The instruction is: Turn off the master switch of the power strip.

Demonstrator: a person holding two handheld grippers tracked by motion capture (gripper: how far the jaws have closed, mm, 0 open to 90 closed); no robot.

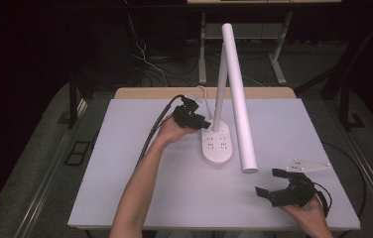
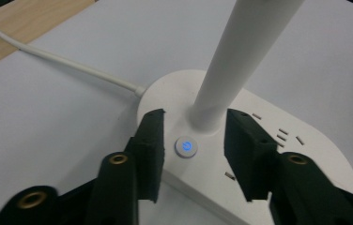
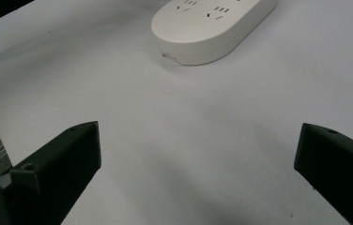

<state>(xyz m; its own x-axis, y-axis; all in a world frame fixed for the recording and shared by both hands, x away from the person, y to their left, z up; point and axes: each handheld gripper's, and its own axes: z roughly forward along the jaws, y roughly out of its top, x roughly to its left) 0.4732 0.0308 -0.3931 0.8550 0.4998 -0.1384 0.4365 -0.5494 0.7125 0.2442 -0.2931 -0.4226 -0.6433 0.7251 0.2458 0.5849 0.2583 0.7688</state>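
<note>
The left hand-held gripper (image 2: 191, 145) hangs just over the lamp base (image 2: 306, 159), jaws narrowed but gripping nothing, straddling the lit power button (image 2: 186, 146) beside the lamp stem (image 2: 240, 56). The press looks yet to come. The right hand-held gripper (image 1: 279, 184) idles wide, well apart from the base.

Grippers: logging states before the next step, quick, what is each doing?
Left gripper: open, jaws straddling the lamp base's power button, holding nothing.
Right gripper: open wide, empty.

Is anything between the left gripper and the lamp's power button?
Nothing visible. The left gripper is over the lamp base, open jaws straddling the lit power button. The lamp stem rises just behind it.
</note>
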